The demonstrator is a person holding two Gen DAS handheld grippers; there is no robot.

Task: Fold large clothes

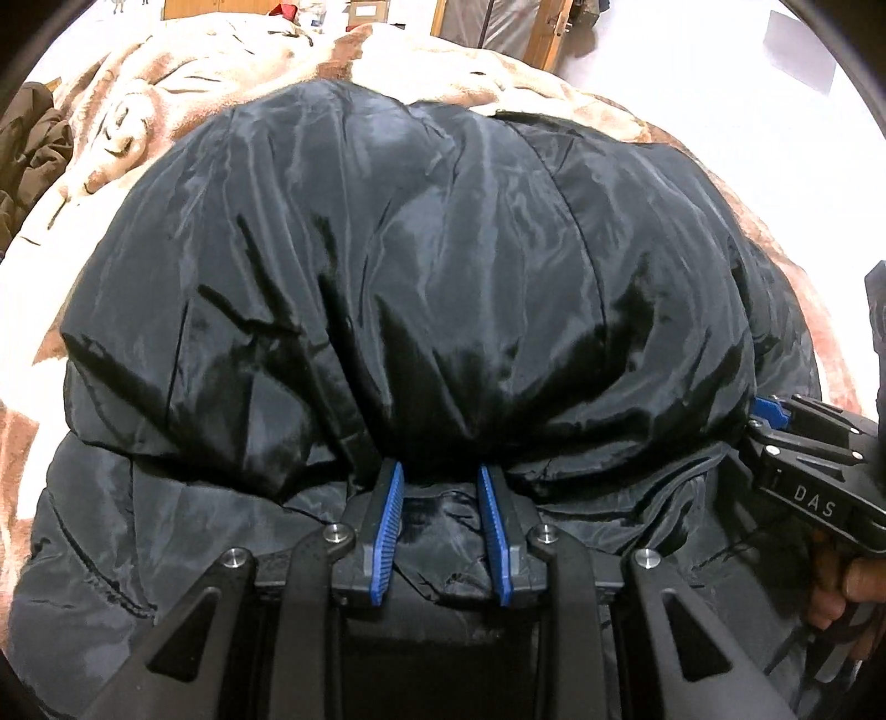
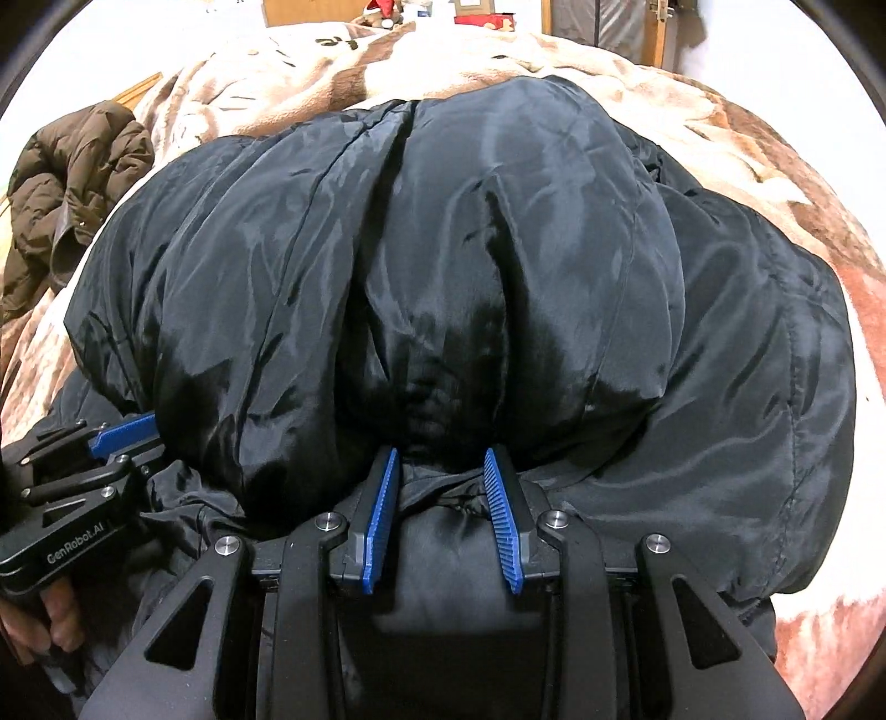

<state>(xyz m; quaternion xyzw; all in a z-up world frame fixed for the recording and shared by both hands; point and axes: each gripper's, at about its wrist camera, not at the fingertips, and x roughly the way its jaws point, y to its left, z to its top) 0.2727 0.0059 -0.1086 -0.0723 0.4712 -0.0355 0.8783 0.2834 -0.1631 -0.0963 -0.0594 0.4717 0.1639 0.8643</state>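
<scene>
You have one black jacket (image 1: 398, 266) in front of you, lying puffed up on one beige-and-brown blanket (image 1: 183, 72) that covers the bed. Its upper layer is doubled over toward you, so a rounded fold bulges above a flatter layer underneath.

You hold two grippers, one in each hand. Your left gripper (image 1: 441, 476) is clenched on the jacket: its two blue pads (image 1: 390, 531) pinch a bunch of the shiny cloth at the near edge of the fold, and creases fan out from that spot. Your right gripper (image 2: 441, 462) does the same further along the same edge, its two blue pads (image 2: 382, 520) nipping a gathered tuck of fabric between them. Both grippers point steeply down at the near edge, side by side; each shows at the rim of the other's view, the right one (image 1: 797, 443) against the jacket's edge and the left one (image 2: 111, 443) likewise. One hand (image 1: 853, 587) shows behind the right tool, and fingers (image 2: 50, 615) behind the left.

One second garment, a brown coat (image 2: 72, 183), lies crumpled on the blanket to the left, apart from the jacket. At the far side of the room you can make out wooden furniture (image 2: 310, 11) and small clutter, too blurred to count.
</scene>
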